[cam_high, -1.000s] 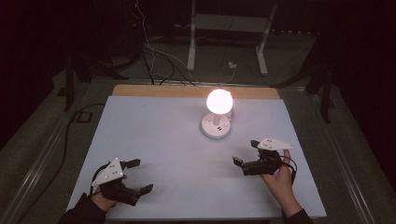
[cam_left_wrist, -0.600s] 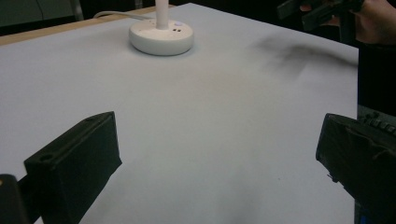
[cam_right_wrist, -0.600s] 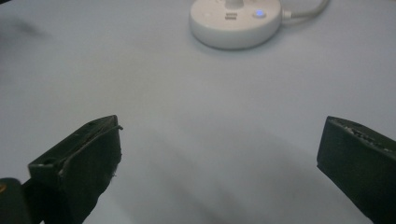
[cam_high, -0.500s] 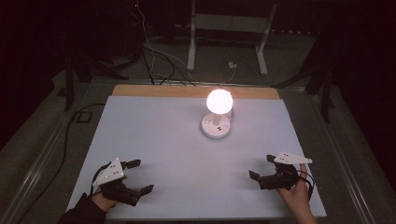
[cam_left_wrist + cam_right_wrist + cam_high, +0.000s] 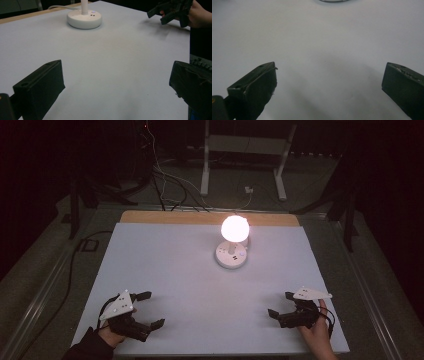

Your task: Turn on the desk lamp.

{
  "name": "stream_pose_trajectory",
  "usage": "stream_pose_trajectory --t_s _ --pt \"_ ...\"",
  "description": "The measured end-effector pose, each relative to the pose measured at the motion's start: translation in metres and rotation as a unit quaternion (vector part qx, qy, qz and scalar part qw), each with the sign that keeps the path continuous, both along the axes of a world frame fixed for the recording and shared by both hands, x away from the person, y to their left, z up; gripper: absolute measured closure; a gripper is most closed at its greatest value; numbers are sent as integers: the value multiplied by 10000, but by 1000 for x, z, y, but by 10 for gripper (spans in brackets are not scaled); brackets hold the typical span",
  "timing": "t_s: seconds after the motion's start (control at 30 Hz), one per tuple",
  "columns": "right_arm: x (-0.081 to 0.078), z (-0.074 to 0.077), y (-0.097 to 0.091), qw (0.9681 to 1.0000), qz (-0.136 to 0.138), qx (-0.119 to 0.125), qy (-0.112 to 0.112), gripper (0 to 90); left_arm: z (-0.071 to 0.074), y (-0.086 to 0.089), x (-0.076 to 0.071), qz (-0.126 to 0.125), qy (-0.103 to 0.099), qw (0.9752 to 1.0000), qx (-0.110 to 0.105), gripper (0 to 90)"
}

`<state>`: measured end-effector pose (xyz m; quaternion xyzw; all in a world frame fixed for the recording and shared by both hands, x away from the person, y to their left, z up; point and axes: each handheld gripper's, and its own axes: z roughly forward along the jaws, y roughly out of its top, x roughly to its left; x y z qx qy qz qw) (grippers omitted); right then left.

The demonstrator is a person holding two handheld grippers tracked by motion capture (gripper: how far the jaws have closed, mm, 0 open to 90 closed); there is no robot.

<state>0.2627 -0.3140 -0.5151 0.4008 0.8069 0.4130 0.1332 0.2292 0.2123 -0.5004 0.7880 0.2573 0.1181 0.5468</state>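
While both tongs gape empty: left gripper [image 5: 146, 310], right gripper [image 5: 281, 305] | step: idle, lit round white-based lamp [image 5: 231, 255] well apart | next: reach forward to lamp.

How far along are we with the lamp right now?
Done: the lamp is lit on its round base. In hand: nothing; left gripper and right gripper both sit open at the table's near edge, apart from the lamp. Left: nothing evident.
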Motion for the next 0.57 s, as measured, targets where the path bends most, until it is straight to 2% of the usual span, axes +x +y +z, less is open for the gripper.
stream_pose_trajectory --t_s 0.1,0.33,0.57 --pt "0 0 4 9999 47 -114 -84 0 0 0 0 -4 5 10000 -16 2" --pt "1 0 2 9997 -1 -108 -198 0 0 0 0 5 12 10000 15 2" --pt "0 0 3 9997 15 -126 -218 0 0 0 1 12 15 10000 0 2"
